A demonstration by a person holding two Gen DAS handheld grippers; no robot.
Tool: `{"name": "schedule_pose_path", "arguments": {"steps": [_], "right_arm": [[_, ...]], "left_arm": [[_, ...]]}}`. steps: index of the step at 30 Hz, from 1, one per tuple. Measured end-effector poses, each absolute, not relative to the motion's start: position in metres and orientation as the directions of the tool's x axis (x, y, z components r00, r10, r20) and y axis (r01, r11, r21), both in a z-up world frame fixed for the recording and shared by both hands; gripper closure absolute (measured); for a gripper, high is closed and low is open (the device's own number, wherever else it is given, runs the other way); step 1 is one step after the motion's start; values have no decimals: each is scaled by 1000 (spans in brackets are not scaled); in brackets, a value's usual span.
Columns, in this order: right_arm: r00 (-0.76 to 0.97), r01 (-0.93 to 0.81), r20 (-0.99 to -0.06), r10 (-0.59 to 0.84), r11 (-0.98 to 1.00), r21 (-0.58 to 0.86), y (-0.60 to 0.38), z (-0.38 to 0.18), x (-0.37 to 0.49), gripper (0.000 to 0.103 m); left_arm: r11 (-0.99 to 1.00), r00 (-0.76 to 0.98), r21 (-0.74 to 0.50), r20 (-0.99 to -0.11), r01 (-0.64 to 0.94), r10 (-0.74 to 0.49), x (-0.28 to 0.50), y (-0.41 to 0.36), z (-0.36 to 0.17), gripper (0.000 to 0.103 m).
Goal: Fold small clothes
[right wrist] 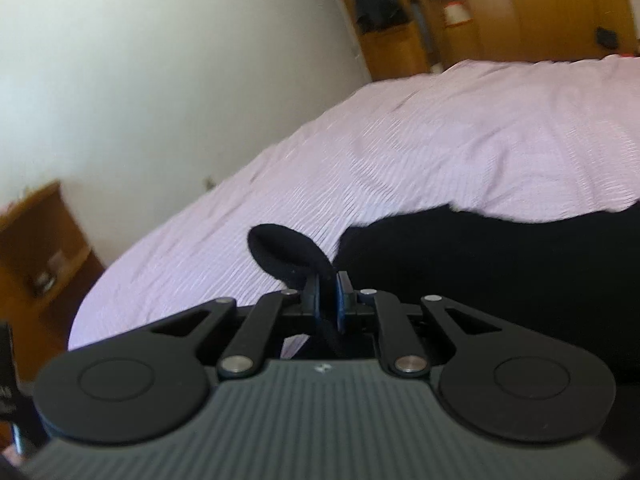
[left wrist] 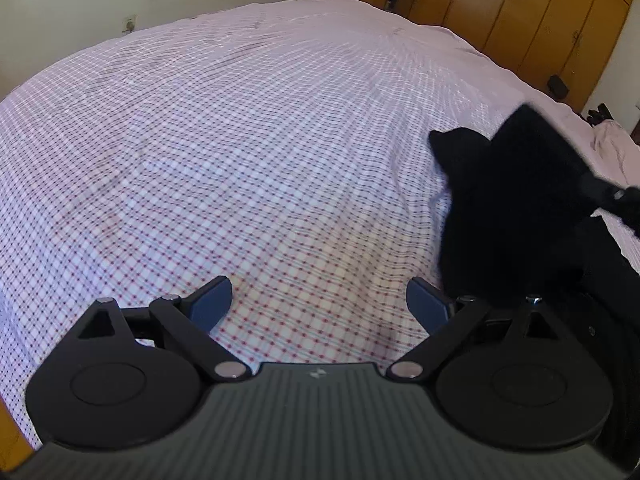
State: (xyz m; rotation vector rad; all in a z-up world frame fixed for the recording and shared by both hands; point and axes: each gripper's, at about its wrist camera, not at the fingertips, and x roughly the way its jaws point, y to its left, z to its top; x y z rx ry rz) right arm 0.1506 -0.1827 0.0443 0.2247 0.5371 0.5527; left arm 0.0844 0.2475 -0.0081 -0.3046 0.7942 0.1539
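Observation:
A black garment (left wrist: 516, 200) lies at the right side of the bed, one part of it lifted off the sheet. In the left wrist view my left gripper (left wrist: 319, 303) stands open just above the checked sheet, nothing between its blue pads, with the garment just past its right finger. My right gripper (right wrist: 329, 304) is shut on a fold of the black garment (right wrist: 480, 264); a loop of the cloth sticks up past the pads. The right gripper's tip (left wrist: 618, 196) shows at the right edge of the left view, holding the raised cloth.
The bed (left wrist: 248, 128) is covered by a pink and white checked sheet. A white wall lies behind it, wooden wardrobes (left wrist: 560, 20) at the far right. A wooden shelf unit (right wrist: 44, 248) stands left of the bed in the right wrist view.

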Motion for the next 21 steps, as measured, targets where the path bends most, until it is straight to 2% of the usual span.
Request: {"name": "schedule_pose_path", "arguments": {"steps": [9,21], "right_arm": [[825,-298,-366,430,882,365,-259,59,147,92],[880,-10,-433,195,919,394,-357,22,138,92]], "left_arm": [[962,697,-198,-717,-186,-13,100,222,-3,7],[987,711,-147,-701,-71,-53,124,173,11,7]]}}
